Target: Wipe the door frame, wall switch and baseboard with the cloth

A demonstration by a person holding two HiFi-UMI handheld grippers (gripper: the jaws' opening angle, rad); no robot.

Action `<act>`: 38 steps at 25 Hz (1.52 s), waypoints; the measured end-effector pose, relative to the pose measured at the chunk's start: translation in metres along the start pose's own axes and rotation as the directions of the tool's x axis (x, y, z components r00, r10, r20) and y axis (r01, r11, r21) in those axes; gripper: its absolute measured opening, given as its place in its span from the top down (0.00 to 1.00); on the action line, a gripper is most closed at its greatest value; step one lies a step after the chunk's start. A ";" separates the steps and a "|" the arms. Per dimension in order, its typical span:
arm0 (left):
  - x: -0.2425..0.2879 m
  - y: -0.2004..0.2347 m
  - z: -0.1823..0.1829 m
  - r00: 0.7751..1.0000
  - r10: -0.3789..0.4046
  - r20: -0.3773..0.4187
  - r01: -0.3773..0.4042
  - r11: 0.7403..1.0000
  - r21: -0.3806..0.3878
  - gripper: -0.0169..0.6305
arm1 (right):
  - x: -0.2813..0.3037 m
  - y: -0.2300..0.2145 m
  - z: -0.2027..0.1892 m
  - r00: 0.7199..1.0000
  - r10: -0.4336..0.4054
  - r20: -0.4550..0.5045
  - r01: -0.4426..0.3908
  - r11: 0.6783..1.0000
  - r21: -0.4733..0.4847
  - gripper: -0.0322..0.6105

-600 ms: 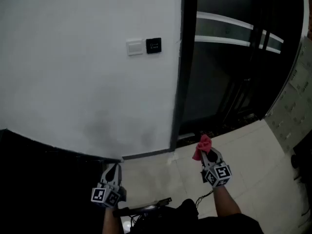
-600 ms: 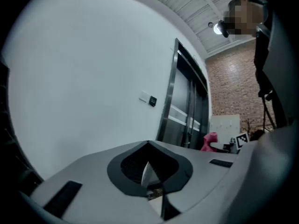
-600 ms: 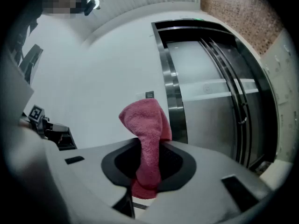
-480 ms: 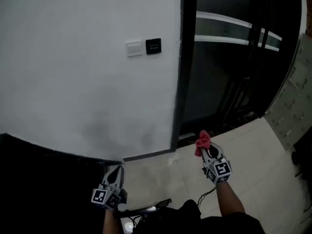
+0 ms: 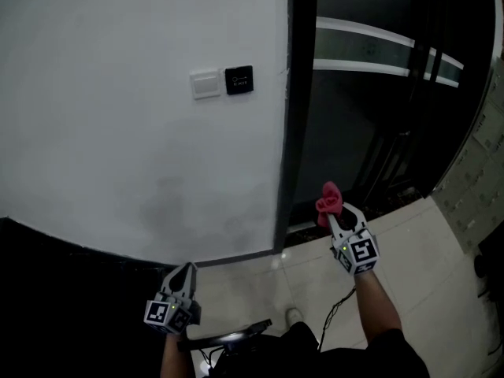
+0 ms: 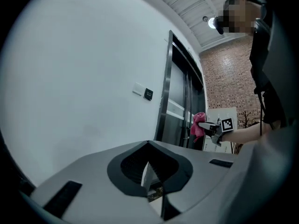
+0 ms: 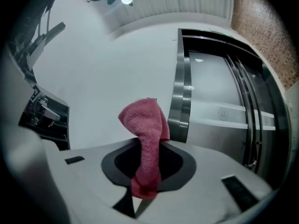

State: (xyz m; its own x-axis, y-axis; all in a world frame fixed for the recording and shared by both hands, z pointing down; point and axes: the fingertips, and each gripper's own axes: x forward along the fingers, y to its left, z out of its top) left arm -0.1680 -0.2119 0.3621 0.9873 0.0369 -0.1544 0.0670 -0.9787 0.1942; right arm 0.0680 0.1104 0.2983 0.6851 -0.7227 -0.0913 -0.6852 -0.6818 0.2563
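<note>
A red cloth (image 5: 328, 198) (image 7: 145, 139) (image 6: 199, 125) sticks up out of my right gripper (image 5: 339, 215) (image 7: 148, 183), which is shut on it and held in the air just right of the dark door frame (image 5: 296, 109) (image 7: 180, 104). A white wall switch (image 5: 206, 84) and a black panel (image 5: 239, 79) sit on the white wall left of the frame. The dark baseboard (image 5: 236, 256) runs along the wall's foot. My left gripper (image 5: 182, 278) (image 6: 152, 181) hangs low near the baseboard, jaws together with nothing between them.
Dark glass doors with a pale band (image 5: 378, 53) fill the opening right of the frame. Pale floor tiles (image 5: 425, 242) lie below. A dark cabinet (image 7: 44, 118) stands at the left. A brick wall (image 6: 224, 87) is at the far right.
My right gripper has risen with the cloth, closer to the door frame. The head view has shifted, so the switch sits further left. The left gripper has barely moved.
</note>
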 end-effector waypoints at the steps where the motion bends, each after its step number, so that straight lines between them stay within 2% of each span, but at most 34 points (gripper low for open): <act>1: 0.013 -0.005 -0.001 1.000 0.004 0.006 -0.004 1.000 0.007 0.99 | 0.011 -0.011 0.000 1.000 0.017 0.009 -0.017 1.000 -0.006 0.83; 3: 0.042 -0.018 0.000 1.000 0.004 0.019 -0.004 1.000 0.014 0.99 | 0.035 -0.033 0.002 0.998 0.061 0.025 -0.061 0.998 -0.016 0.83; 6: 0.083 -0.039 0.004 0.999 0.014 0.042 -0.014 1.000 -0.013 0.99 | 0.069 -0.059 0.006 0.988 0.145 0.052 -0.143 0.989 -0.030 0.83; 7: 0.096 -0.045 0.006 0.999 0.024 0.049 -0.023 1.000 -0.007 0.99 | 0.079 -0.065 0.007 0.983 0.174 0.052 -0.170 0.983 -0.063 0.83; 8: 0.110 -0.051 0.007 0.998 0.036 0.057 -0.037 0.999 0.010 0.99 | 0.089 -0.070 0.007 0.978 0.203 0.040 -0.197 0.971 -0.133 0.83; 9: 0.124 -0.056 0.008 0.997 0.048 0.063 -0.050 0.998 0.029 0.99 | 0.100 -0.074 0.006 0.972 0.233 0.018 -0.222 0.946 -0.235 0.83; 10: 0.136 -0.060 0.007 0.996 0.055 0.067 -0.058 0.998 0.040 0.99 | 0.111 -0.075 0.007 0.966 0.259 -0.006 -0.245 0.903 -0.353 0.83; 11: 0.147 -0.064 0.006 0.996 0.056 0.070 -0.059 0.997 0.045 0.99 | 0.123 -0.075 0.010 0.959 0.281 -0.025 -0.259 0.843 -0.471 0.83; 12: 0.156 -0.067 0.006 0.996 0.051 0.069 -0.055 0.997 0.048 0.99 | 0.136 -0.073 0.014 0.954 0.296 -0.040 -0.263 0.769 -0.583 0.83; 14: 0.169 -0.070 0.005 0.998 0.037 0.059 -0.041 0.997 0.058 0.99 | 0.159 -0.069 0.021 0.950 0.304 -0.069 -0.247 0.599 -0.762 0.83; 15: 0.174 -0.068 0.005 0.998 0.033 0.054 -0.036 0.997 0.062 0.99 | 0.170 -0.068 0.024 0.951 0.300 -0.081 -0.233 0.517 -0.824 0.83; 16: 0.179 -0.065 0.004 0.998 0.029 0.052 -0.032 0.998 0.060 0.99 | 0.181 -0.068 0.030 0.952 0.292 -0.089 -0.218 0.448 -0.867 0.83; 17: 0.183 -0.062 0.004 0.998 0.024 0.051 -0.027 0.998 0.053 0.99 | 0.192 -0.070 0.038 0.955 0.282 -0.088 -0.200 0.401 -0.894 0.83; 18: 0.186 -0.058 0.004 0.999 0.020 0.049 -0.022 0.999 0.046 0.99 | 0.202 -0.073 0.048 0.959 0.272 -0.079 -0.182 0.377 -0.908 0.83; 22: 0.187 -0.039 0.010 0.999 0.014 0.041 -0.016 0.999 0.052 0.99 | 0.239 -0.091 0.102 0.977 0.213 -0.008 -0.087 0.364 -0.927 0.83; 27: 0.185 -0.029 0.016 0.999 0.009 0.052 -0.011 0.999 0.036 0.99 | 0.270 -0.120 0.159 0.990 0.128 0.053 -0.002 0.396 -0.918 0.83; 30: 0.183 -0.026 0.015 0.999 0.009 0.035 -0.012 0.996 0.084 0.99 | 0.279 -0.131 0.183 0.994 0.075 0.080 0.046 0.381 -0.923 0.83; 33: 0.180 -0.028 0.006 1.000 0.007 -0.009 -0.006 0.990 0.138 0.99 | 0.292 -0.147 0.192 0.997 0.003 0.076 0.070 0.356 -0.932 0.83; 35: 0.177 -0.027 0.001 1.000 0.005 -0.014 -0.004 0.994 0.110 0.99 | 0.301 -0.156 0.191 0.997 -0.034 0.063 0.071 0.355 -0.932 0.83; 38: 0.172 -0.025 -0.005 1.000 0.018 -0.025 -0.016 0.998 0.064 0.99 | 0.310 -0.153 0.177 0.999 -0.044 0.030 0.043 0.342 -0.939 0.83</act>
State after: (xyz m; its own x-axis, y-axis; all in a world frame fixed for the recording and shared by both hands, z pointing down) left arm 0.0005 -0.1797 0.3358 0.9916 0.0246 -0.1267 0.0417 -0.9901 0.1340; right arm 0.3414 -0.0293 0.0609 0.7067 -0.6953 -0.1310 0.0276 -0.1580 0.9871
